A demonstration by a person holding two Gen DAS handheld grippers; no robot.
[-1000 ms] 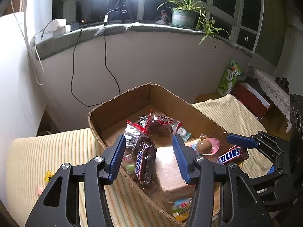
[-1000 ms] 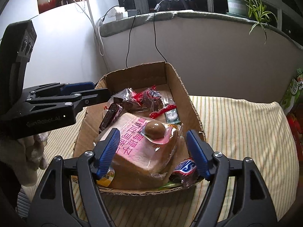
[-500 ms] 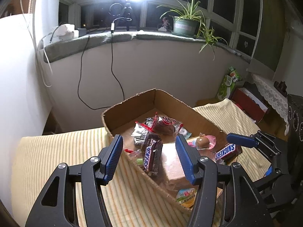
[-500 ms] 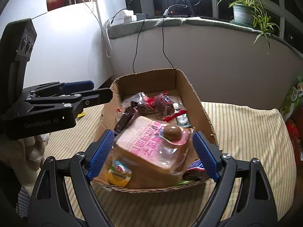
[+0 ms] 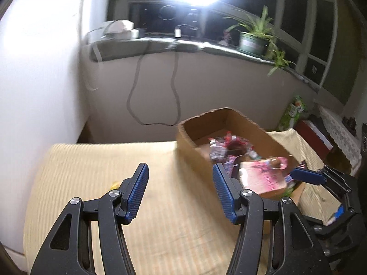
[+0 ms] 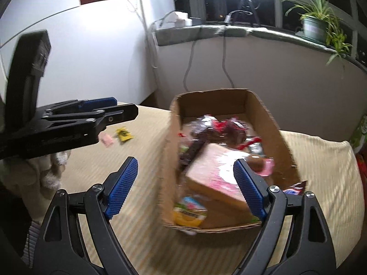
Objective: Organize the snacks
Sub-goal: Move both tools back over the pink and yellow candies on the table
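Observation:
A cardboard box (image 6: 170, 151) stands on a striped cloth, full of snacks: a bread loaf in a pink-printed bag (image 6: 213, 176), dark and red wrapped chocolates (image 6: 218, 128), a brown egg in a pink cup (image 6: 257, 160) and a yellow-green pack (image 6: 188, 213). My right gripper (image 6: 185, 181) hangs open above the box's near left corner, holding nothing. My left gripper (image 5: 180, 183) is open over bare cloth, left of the box (image 5: 206, 116), with the loaf (image 5: 263, 178) beyond its right finger. A yellow packet (image 6: 123, 134) and a pink one (image 6: 106, 139) lie loose on the cloth.
The left gripper (image 6: 91, 114) and a gloved hand (image 6: 45, 171) fill the right wrist view's left side. A white wall, a sill with cables and a potted plant (image 6: 316, 25) lie behind. A green bag (image 5: 293, 112) and red box stand beyond the cloth's right end.
Both grippers have pulled back and leftward from the box. The left one now hangs over bare cloth instead of the snacks. The right jaws stand wider than a second ago.

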